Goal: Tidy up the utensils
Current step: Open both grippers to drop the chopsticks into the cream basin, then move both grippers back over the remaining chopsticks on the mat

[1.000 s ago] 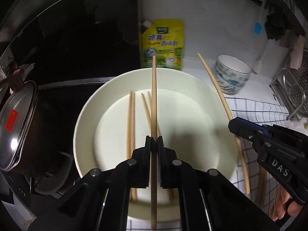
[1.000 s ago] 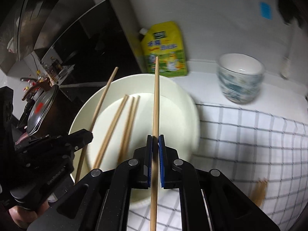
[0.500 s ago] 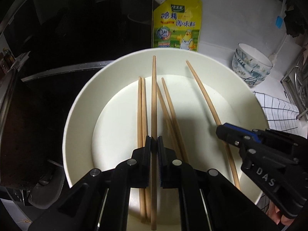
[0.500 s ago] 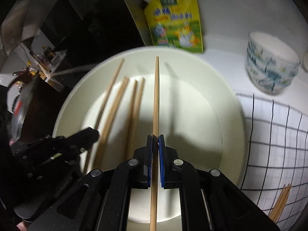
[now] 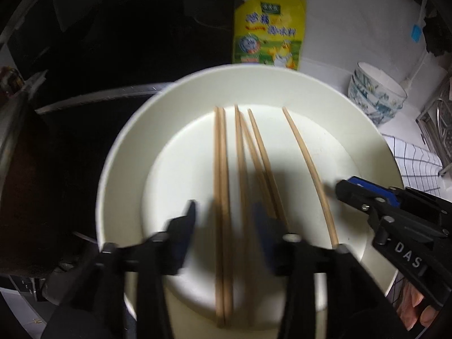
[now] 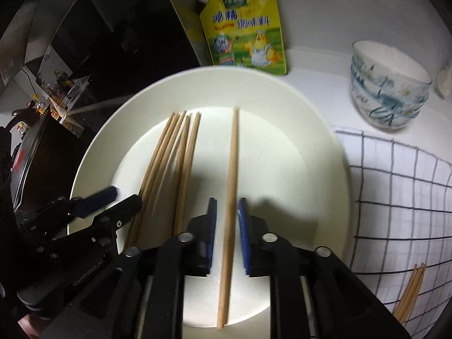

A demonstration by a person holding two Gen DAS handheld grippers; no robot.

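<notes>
A large white plate (image 5: 124, 175) (image 6: 319, 152) holds several wooden chopsticks (image 5: 221, 197) (image 6: 166, 155). My left gripper (image 5: 223, 212) is open over the plate's near side, its jaws wide apart with chopsticks lying between them on the plate. My right gripper (image 6: 227, 203) is open too; a single chopstick (image 6: 231, 169) lies loose on the plate between its jaws, apart from the bunch. That chopstick also shows in the left wrist view (image 5: 308, 166), beside the right gripper (image 5: 347, 195).
A yellow seasoning pouch (image 6: 245, 28) leans on the wall behind the plate. Stacked patterned bowls (image 6: 389, 87) stand at the right. A checked cloth (image 6: 401, 197) carries more chopsticks (image 6: 409, 293). A dark stove and pot (image 5: 17, 169) lie to the left.
Both grippers have opened and let their chopsticks drop onto the plate. Both have lowered and come closer to the plate.
</notes>
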